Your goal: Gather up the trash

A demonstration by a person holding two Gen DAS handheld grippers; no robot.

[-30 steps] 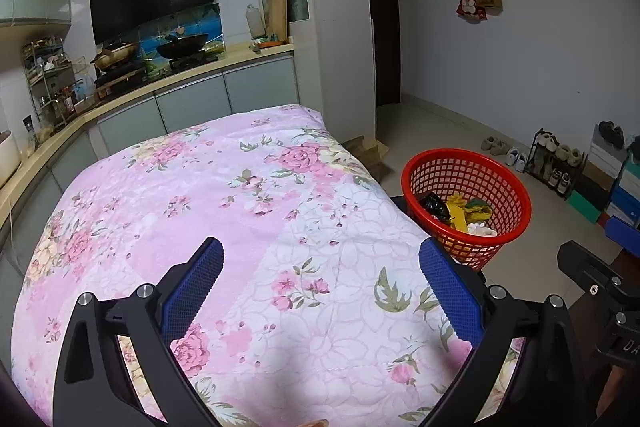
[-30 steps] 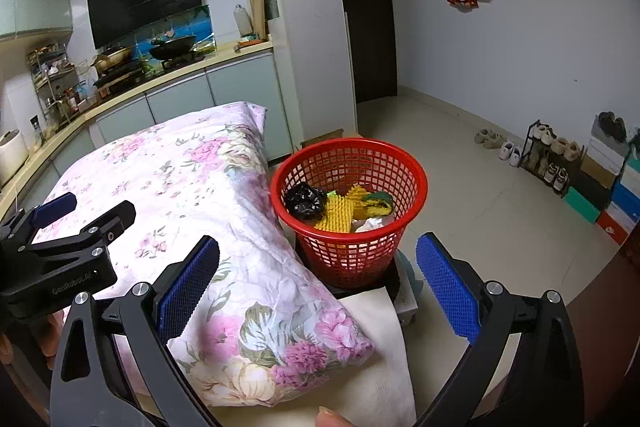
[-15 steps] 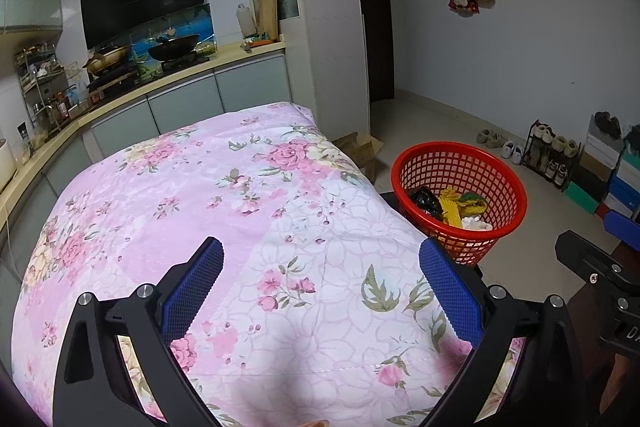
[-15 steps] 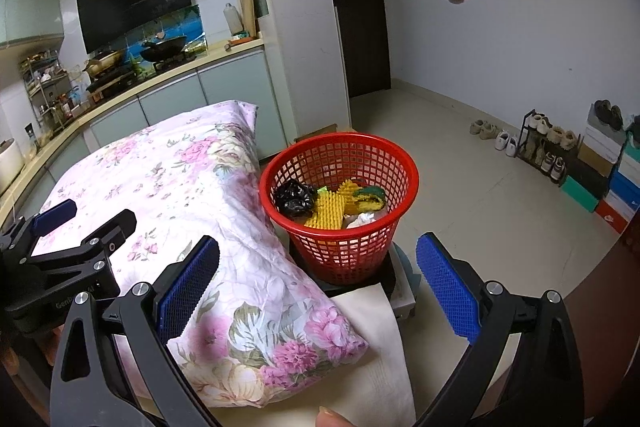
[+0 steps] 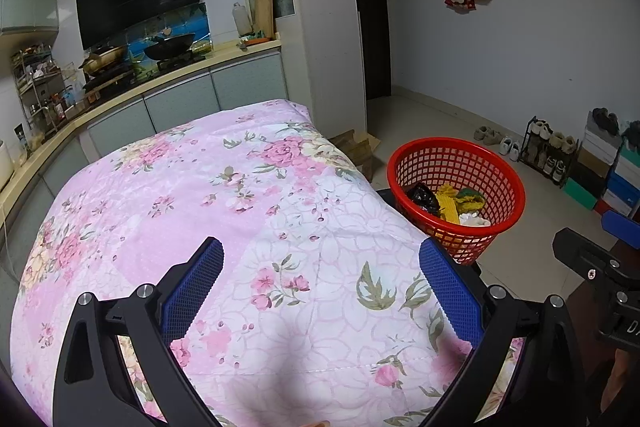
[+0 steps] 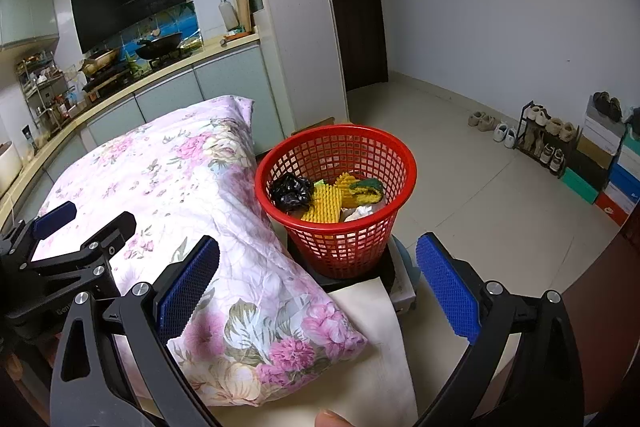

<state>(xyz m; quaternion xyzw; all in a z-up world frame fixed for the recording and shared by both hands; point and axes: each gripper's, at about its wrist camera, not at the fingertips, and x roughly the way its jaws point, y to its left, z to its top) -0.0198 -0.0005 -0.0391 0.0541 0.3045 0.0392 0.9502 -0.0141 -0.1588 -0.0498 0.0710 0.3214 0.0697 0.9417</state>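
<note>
1. The quilt [image 5: 224, 211] is seen as soft, matt cloth with a printed flower pattern and stitched seams.
2. The basket [image 6: 384, 147] is formed of glossy red plastic mesh.
3. The crumpled black bag [image 6: 291, 190] in the basket is made of shiny thin plastic.
4. The fingers [image 6: 188, 287] are faced with matt blue, rough-textured pads on black plastic frames.
5. The floor [image 6: 480, 187] is laid in smooth, pale tiles with a slight sheen.
6. The range hood [image 5: 138, 7] is finished in glossy black.
</note>
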